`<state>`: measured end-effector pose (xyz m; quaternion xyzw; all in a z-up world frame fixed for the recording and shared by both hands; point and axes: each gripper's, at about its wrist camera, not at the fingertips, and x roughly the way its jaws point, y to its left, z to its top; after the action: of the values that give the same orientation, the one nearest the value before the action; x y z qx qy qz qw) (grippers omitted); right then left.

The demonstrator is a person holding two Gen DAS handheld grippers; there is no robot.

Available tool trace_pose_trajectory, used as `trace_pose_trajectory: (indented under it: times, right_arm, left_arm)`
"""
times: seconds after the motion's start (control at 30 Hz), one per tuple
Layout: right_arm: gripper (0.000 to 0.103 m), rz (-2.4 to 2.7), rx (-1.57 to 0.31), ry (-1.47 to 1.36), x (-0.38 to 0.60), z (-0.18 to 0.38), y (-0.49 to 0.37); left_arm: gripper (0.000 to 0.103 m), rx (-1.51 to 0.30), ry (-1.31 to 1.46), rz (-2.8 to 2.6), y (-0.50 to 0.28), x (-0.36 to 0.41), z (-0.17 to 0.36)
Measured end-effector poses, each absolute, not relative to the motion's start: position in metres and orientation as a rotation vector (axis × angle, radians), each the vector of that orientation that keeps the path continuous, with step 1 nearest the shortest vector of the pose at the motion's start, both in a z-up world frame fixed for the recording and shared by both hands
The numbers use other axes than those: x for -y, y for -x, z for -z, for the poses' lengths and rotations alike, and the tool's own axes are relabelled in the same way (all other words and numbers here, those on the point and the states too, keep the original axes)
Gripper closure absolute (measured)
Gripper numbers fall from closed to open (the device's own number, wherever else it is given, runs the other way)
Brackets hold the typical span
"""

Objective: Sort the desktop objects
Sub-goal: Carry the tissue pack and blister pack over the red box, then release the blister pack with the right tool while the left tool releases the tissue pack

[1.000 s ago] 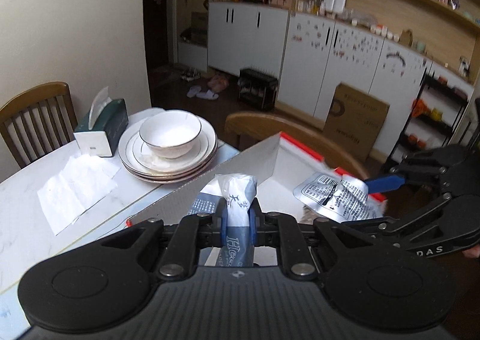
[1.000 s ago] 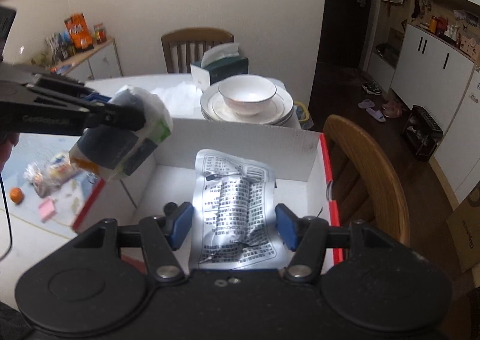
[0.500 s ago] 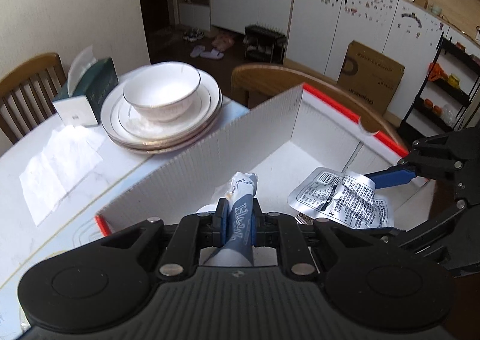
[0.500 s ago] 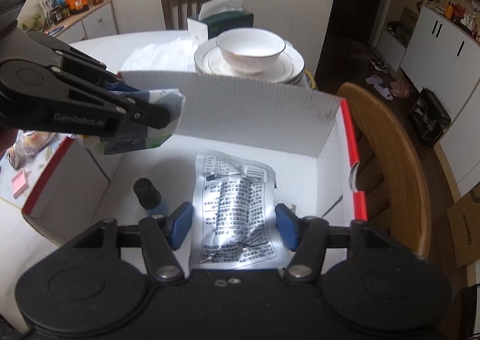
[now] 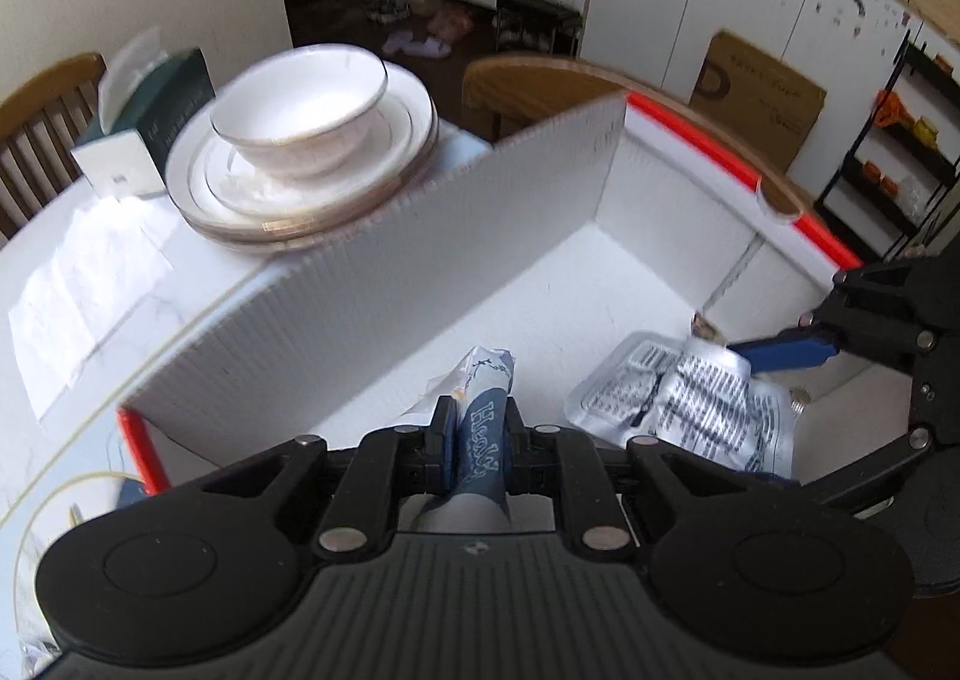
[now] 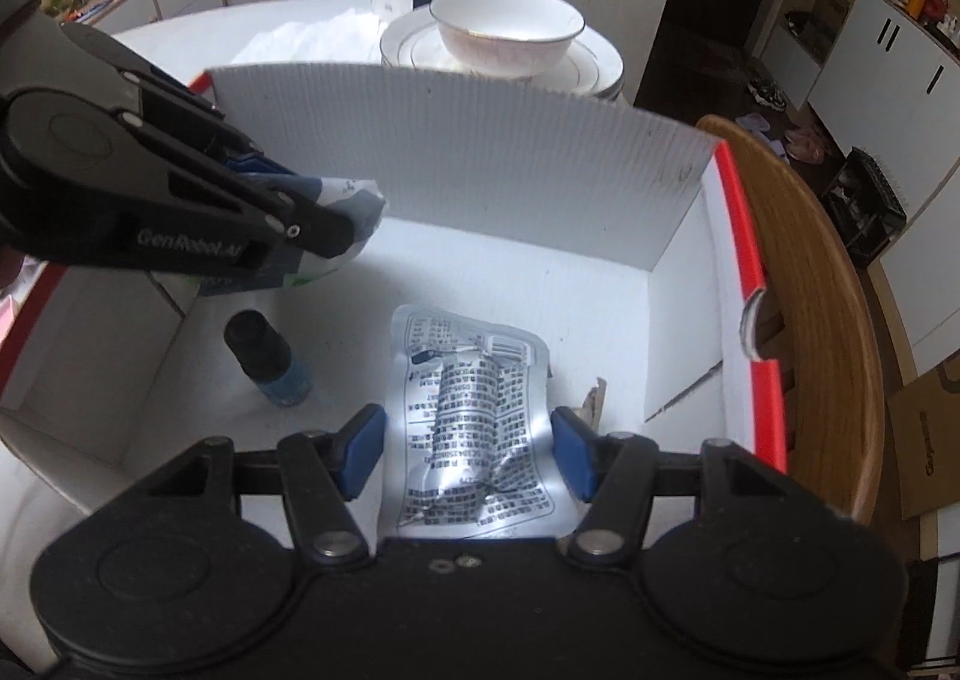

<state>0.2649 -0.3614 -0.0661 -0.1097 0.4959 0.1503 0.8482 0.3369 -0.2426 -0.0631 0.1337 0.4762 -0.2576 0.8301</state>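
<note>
My left gripper (image 5: 477, 440) is shut on a blue-and-white tissue packet (image 5: 487, 380), which hangs low inside the white corrugated box with a red rim (image 5: 690, 125). In the right wrist view that packet (image 6: 354, 200) sits near the box's left back corner, above a small dark-capped bottle (image 6: 270, 362) standing on the box floor. My right gripper (image 6: 465, 440) is shut on a crumpled silver foil pouch (image 6: 474, 380) printed with black text, held just over the box floor (image 6: 600, 308) toward its right side.
A stack of white plates with a bowl (image 5: 300, 104) stands behind the box's tall back wall, with a dark green tissue box (image 5: 150, 116) and a paper napkin (image 5: 78, 284) beyond. A wooden chair back (image 6: 828, 290) curves along the box's right side.
Both grippers have sunk from above the box rim down into it, tilting more steeply. Each still has its load. The small bottle has come into the right wrist view.
</note>
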Motion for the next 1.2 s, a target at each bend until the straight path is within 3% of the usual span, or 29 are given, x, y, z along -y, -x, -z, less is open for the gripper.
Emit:
trace_pose_trajectory:
  times: [0.17,0.3,0.53,0.6,0.73,0.77,1.2]
  right_arm:
    - [0.04,-0.323,-1.046,0.235,0.363,0.068,-0.264]
    - [0.027,-0.335,-1.03,0.238,0.363,0.065,-0.262]
    - [0.025,-0.359,-0.994,0.215,0.368,0.053,-0.255]
    - [0.024,-0.366,-0.98,0.208,0.369,0.049,-0.251]
    - [0.021,-0.388,-0.948,0.19,0.374,0.038,-0.242]
    - [0.021,-0.394,-0.942,0.183,0.375,0.036,-0.24]
    - [0.018,-0.434,-0.847,0.132,0.385,-0.001,-0.208]
  left_arm:
    - [0.09,-1.03,-0.272,0.538,-0.335,0.241,0.068]
    - [0.089,-1.026,-0.258,0.545,-0.333,0.24,0.066]
    - [0.084,-0.997,-0.238,0.535,-0.325,0.233,0.059]
    - [0.077,-0.988,-0.232,0.525,-0.323,0.231,0.056]
    - [0.037,-0.939,-0.204,0.519,-0.315,0.223,0.046]
    - [0.034,-0.925,-0.194,0.52,-0.312,0.221,0.042]
    - [0.034,-0.819,-0.143,0.548,-0.261,0.199,0.003]
